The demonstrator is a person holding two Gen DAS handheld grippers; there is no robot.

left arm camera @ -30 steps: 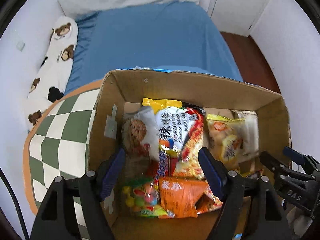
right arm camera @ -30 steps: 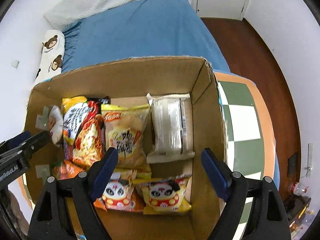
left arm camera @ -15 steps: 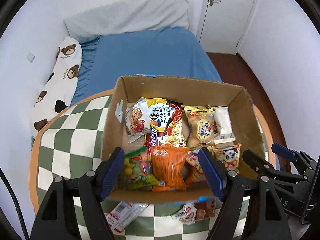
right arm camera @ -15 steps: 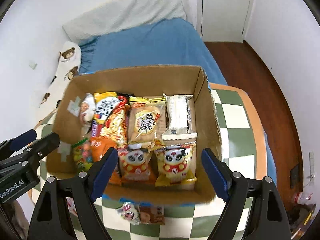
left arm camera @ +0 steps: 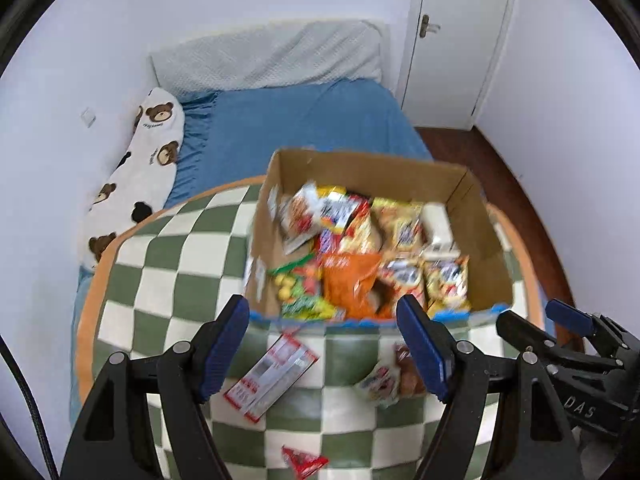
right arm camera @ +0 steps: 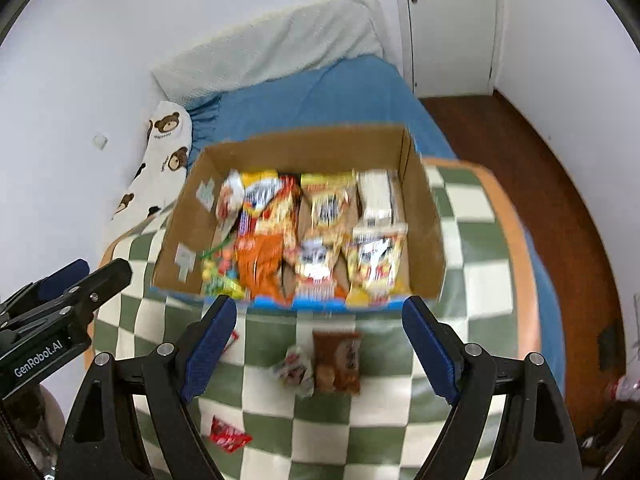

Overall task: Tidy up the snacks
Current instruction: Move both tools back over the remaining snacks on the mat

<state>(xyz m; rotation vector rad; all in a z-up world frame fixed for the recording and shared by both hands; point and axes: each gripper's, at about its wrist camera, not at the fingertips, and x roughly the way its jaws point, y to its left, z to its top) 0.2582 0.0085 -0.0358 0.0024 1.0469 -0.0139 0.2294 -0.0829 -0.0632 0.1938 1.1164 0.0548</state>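
A: Bed (left arm camera: 304, 128) with blue sheet lies behind; against it stands the checkered green-and-white table (left arm camera: 172, 280), bearing a cardboard box (left arm camera: 486, 268).

B: Snacks inside?

A: Packed side by side, an orange bag (right arm camera: 256, 264) among them. On the table in front of the box lie loose ones: a red-and-white packet (left arm camera: 272, 376), a brown packet (right arm camera: 338, 360) touching a small white one (right arm camera: 294, 370), and a small red wrapper (right arm camera: 228, 436) nearest.

B: Grippers?

A: Left gripper (left arm camera: 324, 348) and right gripper (right arm camera: 318, 348) hang above the table, jaws spread wide, nothing between them.
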